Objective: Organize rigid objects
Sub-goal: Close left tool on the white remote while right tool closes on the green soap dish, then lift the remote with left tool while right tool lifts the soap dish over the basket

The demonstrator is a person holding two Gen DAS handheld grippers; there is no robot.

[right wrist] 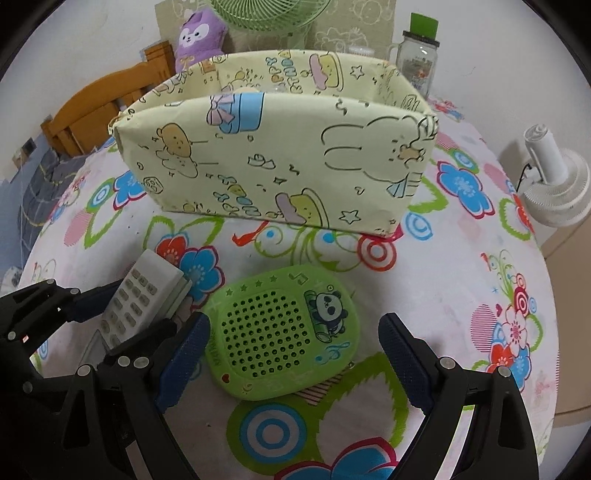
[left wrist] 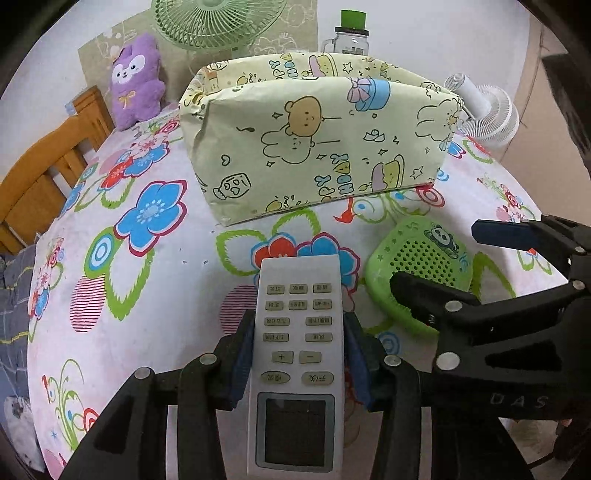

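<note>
A white remote control [left wrist: 297, 354] with grey buttons is clamped between the blue pads of my left gripper [left wrist: 297, 332], which is shut on its sides just above the floral cloth. In the right wrist view the remote [right wrist: 142, 295] and left gripper [right wrist: 129, 314] sit at lower left. A green perforated oval case with a panda sticker [right wrist: 280, 332] lies flat on the cloth. My right gripper [right wrist: 291, 332] is open and straddles it, its pads clear of both edges. The case [left wrist: 421, 258] and right gripper [left wrist: 458, 262] also show at right in the left wrist view. A pale green cartoon-print open box [right wrist: 277, 162] [left wrist: 314, 147] stands just behind.
A floral tablecloth [right wrist: 461, 295] covers the table. Behind the box are a purple plush toy [left wrist: 136, 81], a green fan [left wrist: 218, 22] and a glass jar with a green lid [left wrist: 351, 33]. A small white fan [right wrist: 554, 192] is at the right edge, a wooden chair [left wrist: 48, 166] at the left.
</note>
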